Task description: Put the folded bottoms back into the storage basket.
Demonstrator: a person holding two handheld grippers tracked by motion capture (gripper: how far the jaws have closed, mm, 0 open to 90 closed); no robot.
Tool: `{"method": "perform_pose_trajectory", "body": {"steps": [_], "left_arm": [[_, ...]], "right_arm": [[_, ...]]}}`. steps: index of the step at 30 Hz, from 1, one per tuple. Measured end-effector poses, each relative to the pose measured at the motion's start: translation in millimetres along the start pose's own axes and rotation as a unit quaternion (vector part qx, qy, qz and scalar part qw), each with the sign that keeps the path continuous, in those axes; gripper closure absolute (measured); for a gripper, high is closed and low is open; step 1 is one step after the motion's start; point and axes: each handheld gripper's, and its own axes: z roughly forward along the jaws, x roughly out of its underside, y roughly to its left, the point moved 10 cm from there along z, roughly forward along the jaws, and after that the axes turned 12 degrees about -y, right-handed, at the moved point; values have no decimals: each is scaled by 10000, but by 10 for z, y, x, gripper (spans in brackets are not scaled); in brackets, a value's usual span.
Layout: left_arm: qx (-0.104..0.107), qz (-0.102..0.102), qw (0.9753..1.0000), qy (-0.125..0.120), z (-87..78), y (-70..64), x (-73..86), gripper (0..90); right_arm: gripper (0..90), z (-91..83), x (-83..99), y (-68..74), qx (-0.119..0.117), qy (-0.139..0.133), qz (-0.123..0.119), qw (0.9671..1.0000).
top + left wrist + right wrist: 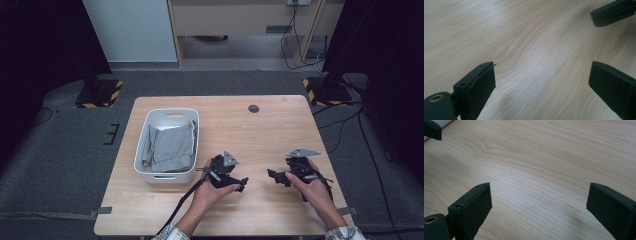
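Wooden table (280, 125), pale grain, seen from above. White bin (145, 172) on left half, holding folded grey cloth (170, 147); cloth inside bin, reaching toward far right corner. Small dark round cap (254, 108) near far edge, well apart from bin.

Left gripper (242, 184) held in left hand (210, 187), near edge of table, just right of bin's near right corner, jaws pointing right. Jaws spread wide, empty; bare wood between them in left gripper view (541, 82). Cable trailing off toward near edge.

Right gripper (273, 176) held in right hand (310, 185), right of centre, jaws pointing left toward left gripper; tips near each other, apart. Jaws spread wide, empty; bare wood between them in right gripper view (539, 205).

Other gripper's jaw tip visible at upper right of left gripper view and at upper left of right gripper view.
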Motion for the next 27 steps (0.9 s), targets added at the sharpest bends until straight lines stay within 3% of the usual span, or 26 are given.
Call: {"method": "perform_pose_trajectory", "body": {"steps": [6,14,18,20,27], "left_arm": [[-192,-171,9993,260,109,142,199,75],[-337,-69,9993,163,113,240,288,86],[-422,174,9988,153,100,277,322,82],[-444,153,9988,134,85,290,333,73],[-479,126,9987,143,42,315,362,62]], "right_arm": [[61,7,103,-83,152,68,-35,9999],[61,67,161,-124,240,66,67,9997],[65,121,203,-149,394,159,-7,9991],[65,139,219,-140,412,175,18,9990],[28,175,278,-137,530,156,-464,9974]]}}
